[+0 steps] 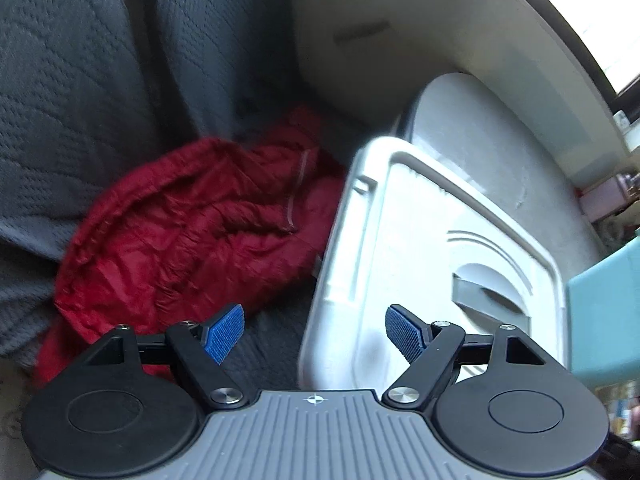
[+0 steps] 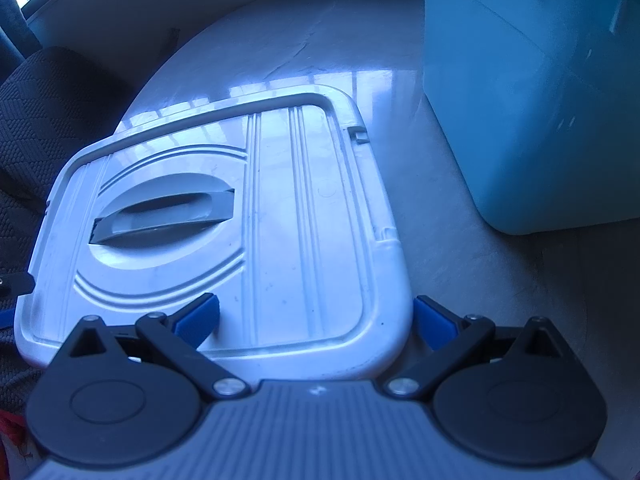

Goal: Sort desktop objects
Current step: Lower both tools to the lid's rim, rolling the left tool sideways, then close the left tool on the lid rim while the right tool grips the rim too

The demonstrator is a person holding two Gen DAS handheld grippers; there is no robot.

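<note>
A white plastic lid [image 2: 304,208] with a grey recessed handle [image 2: 164,216] lies flat on the pale table [image 2: 460,264]. Its left part hangs past the table edge. My right gripper [image 2: 316,322] is open and straddles the lid's near right corner: one blue pad [image 2: 200,320] is over the lid's top, the other is just off its right edge. In the left wrist view the same lid [image 1: 400,248] fills the right half. My left gripper [image 1: 314,334] is open across the lid's left edge, one pad over the lid and one over dark fabric. Nothing is clamped.
A teal plastic box [image 2: 532,92] stands on the table right of the lid, also seen as the teal box [image 1: 604,320]. A crumpled red jacket [image 1: 192,232] lies on grey upholstered seating [image 1: 68,100] left of the table. A window strip shows at the far edge.
</note>
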